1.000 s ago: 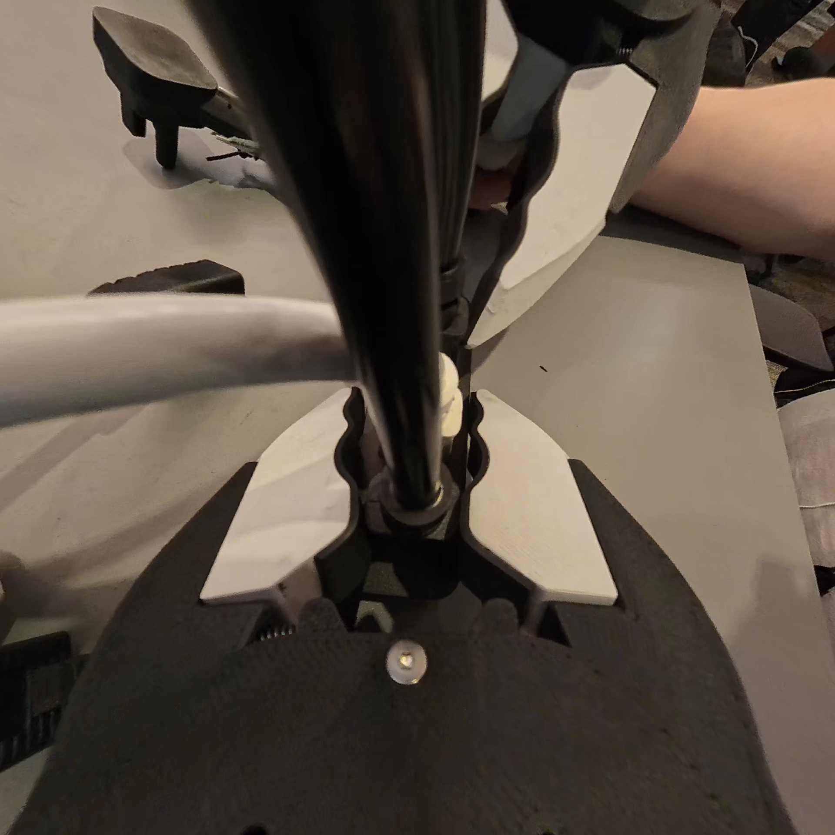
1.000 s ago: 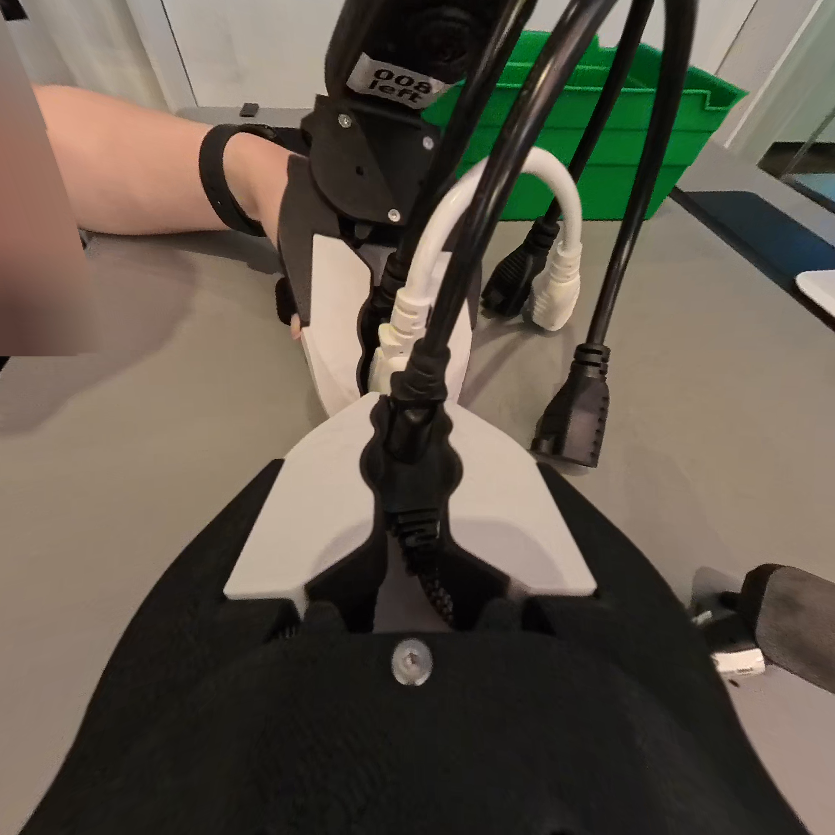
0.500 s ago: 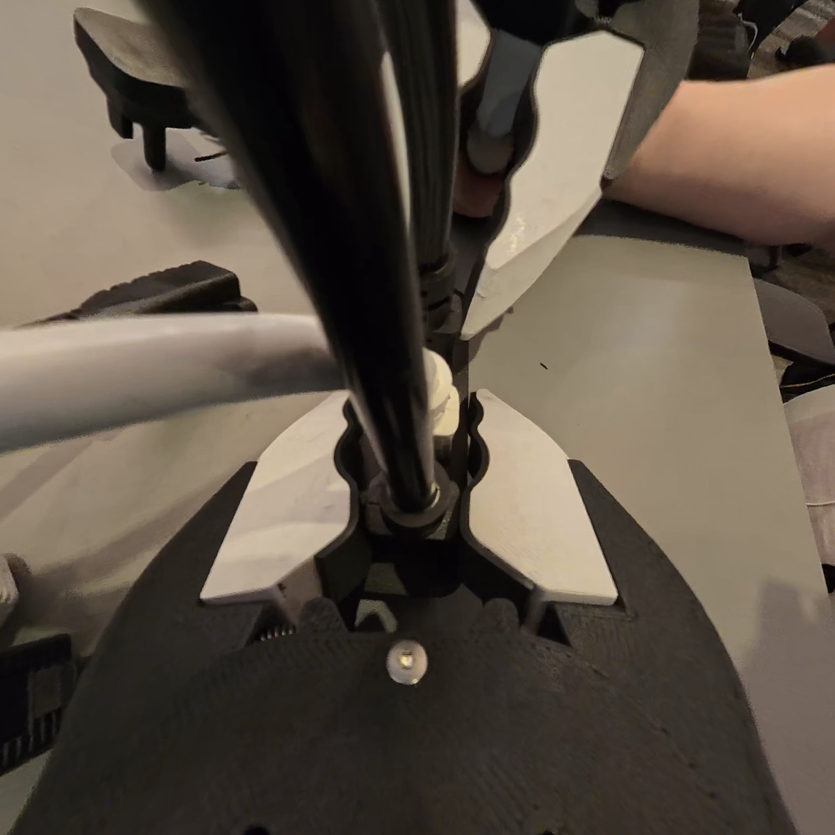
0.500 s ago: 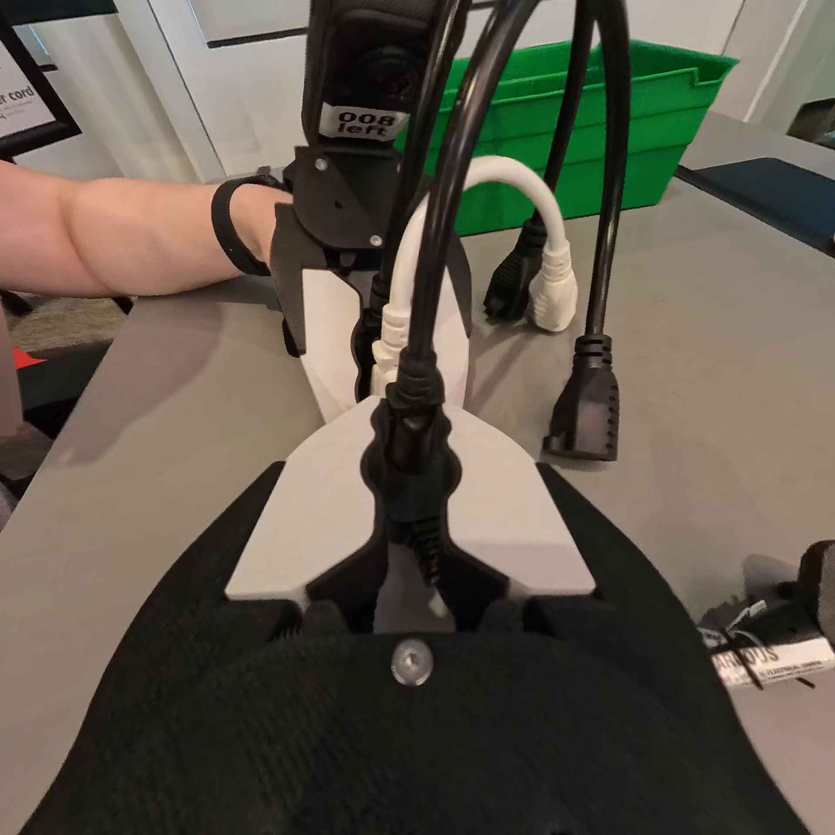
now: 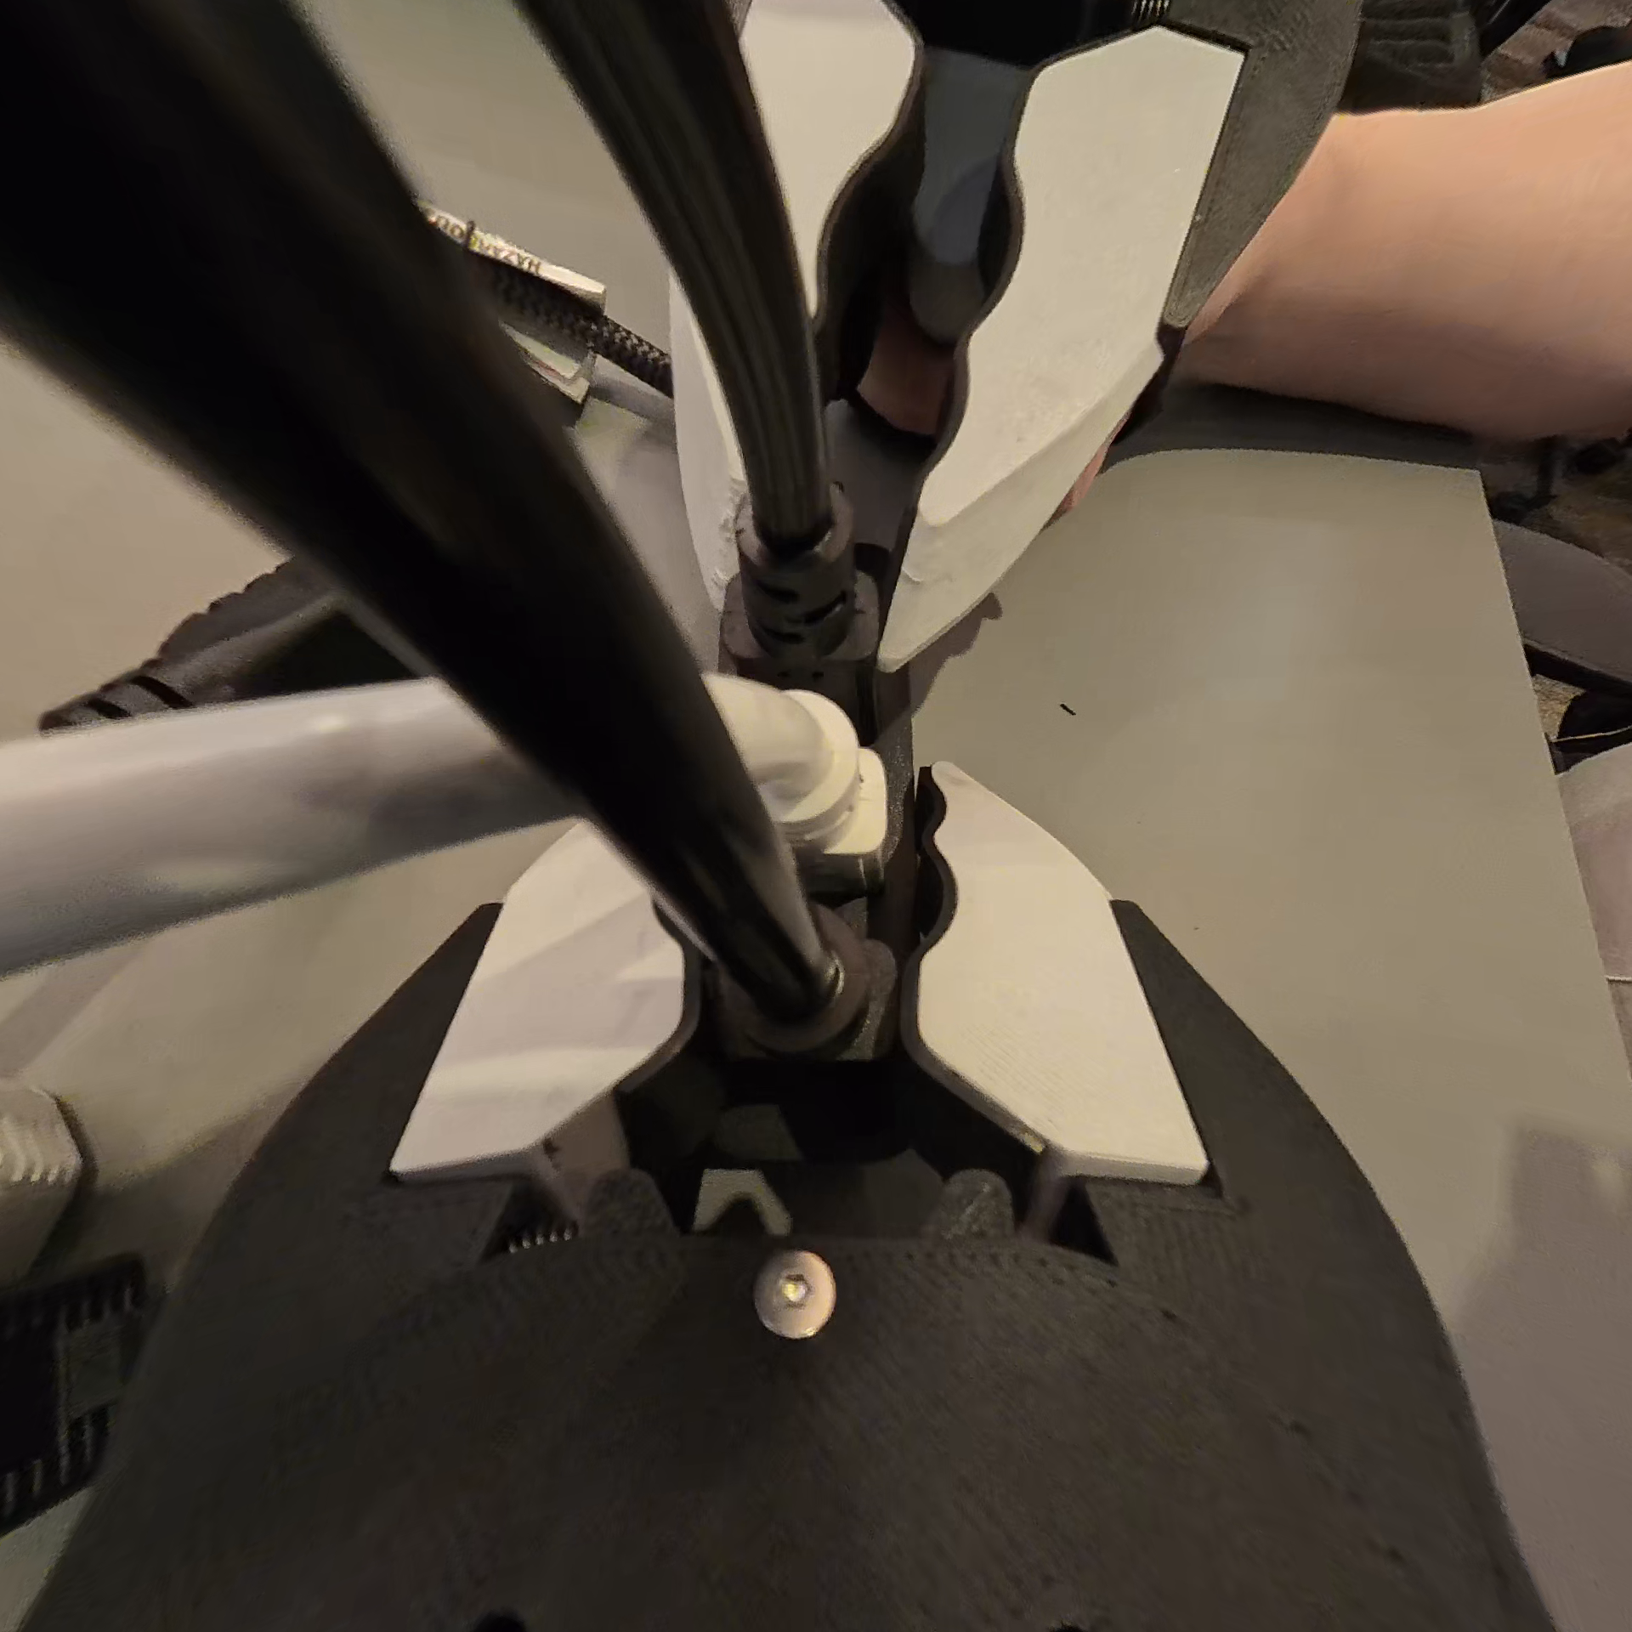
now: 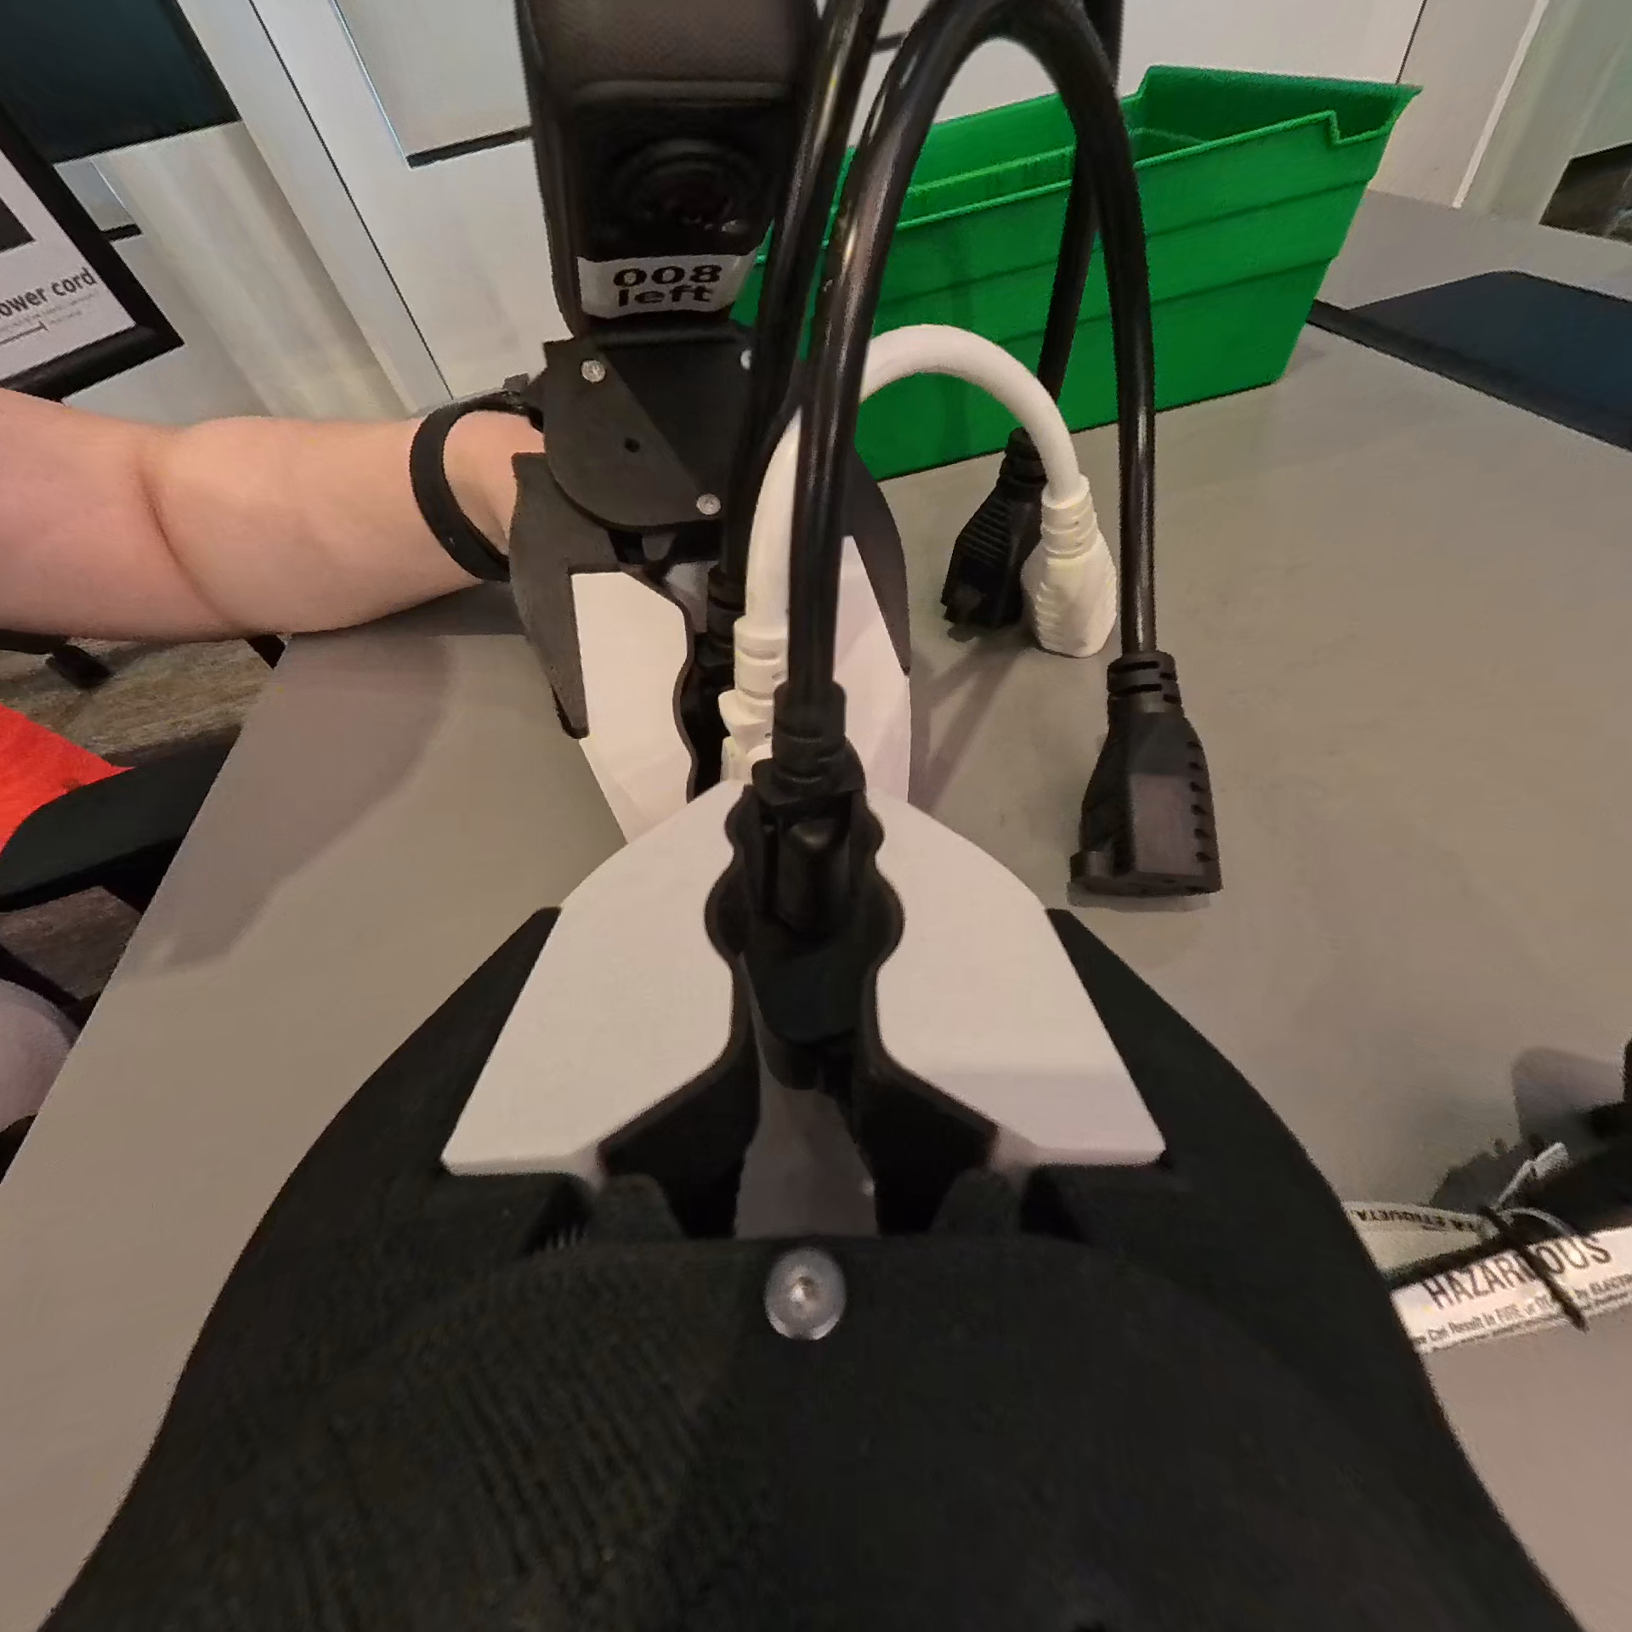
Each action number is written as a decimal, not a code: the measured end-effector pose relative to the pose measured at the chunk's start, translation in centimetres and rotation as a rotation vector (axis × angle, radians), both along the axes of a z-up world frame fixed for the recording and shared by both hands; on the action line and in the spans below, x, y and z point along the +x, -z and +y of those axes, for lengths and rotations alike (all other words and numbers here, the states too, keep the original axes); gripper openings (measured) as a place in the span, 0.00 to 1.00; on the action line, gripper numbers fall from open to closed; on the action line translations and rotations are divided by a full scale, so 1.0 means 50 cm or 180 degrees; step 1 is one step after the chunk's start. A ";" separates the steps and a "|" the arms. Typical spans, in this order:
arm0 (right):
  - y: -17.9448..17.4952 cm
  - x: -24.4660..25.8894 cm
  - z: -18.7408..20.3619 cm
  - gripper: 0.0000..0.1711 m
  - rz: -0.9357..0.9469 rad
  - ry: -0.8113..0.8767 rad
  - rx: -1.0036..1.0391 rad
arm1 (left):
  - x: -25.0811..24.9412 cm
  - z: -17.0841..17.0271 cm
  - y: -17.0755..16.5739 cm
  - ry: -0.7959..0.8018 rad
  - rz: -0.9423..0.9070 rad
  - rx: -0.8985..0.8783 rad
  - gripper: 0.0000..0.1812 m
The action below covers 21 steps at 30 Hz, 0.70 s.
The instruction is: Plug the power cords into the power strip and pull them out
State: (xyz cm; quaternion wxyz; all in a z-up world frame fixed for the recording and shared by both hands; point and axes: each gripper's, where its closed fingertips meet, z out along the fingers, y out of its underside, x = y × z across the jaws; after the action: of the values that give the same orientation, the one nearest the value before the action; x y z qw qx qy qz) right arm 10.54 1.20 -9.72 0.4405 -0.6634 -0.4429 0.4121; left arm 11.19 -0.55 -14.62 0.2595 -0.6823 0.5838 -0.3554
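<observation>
- Reading the right wrist view from its left edge, I see a person's forearm [image 6: 265, 530] with a dark wristband reaching in over the grey table [image 6: 1325, 618] behind the left gripper [image 6: 706, 751].
- My left gripper is clamped on the power strip [image 5: 892, 848], a narrow dark body standing on edge between the two grippers; its white fingers press the strip's sides around the nearest black plug [image 5: 786, 998].
- By my count three cords sit in the strip: that black one, a white plug [image 5: 830, 795] next to it, and a far black plug [image 6: 804, 830].
- My right gripper [image 6: 808, 892] is closed tight on that far plug's body, which I judge is partly seated; I cannot see its prongs.
- So I take the plugging as done and the pulling out as just beginning, with all three cords left to remove.
- Further right, the cords' free ends rest on the table: a black and white connector pair [image 6: 1033, 565] touching each other, then a lone black connector [image 6: 1148, 795] nearer me.
- A green bin [image 6: 1192, 247] stands behind them, and a tagged cable [image 6: 1501, 1272] lies at the far right edge.
</observation>
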 end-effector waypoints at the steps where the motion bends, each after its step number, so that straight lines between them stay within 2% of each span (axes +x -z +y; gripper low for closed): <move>1: -0.002 0.000 0.001 0.09 0.0017 0.0023 0.0006 | 0.000 0.000 0.000 0.0016 -0.0004 -0.0017 0.24; 21: -0.020 -0.013 0.001 0.08 -0.0081 0.0147 0.0107 | -0.009 -0.006 -0.015 0.0113 -0.0166 -0.0073 0.24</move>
State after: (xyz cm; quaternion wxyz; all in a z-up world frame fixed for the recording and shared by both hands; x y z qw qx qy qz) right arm 9.90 1.24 -8.72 0.4553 -0.6711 -0.4398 0.3858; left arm 10.74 -0.85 -13.86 0.2604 -0.6652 0.5848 -0.3843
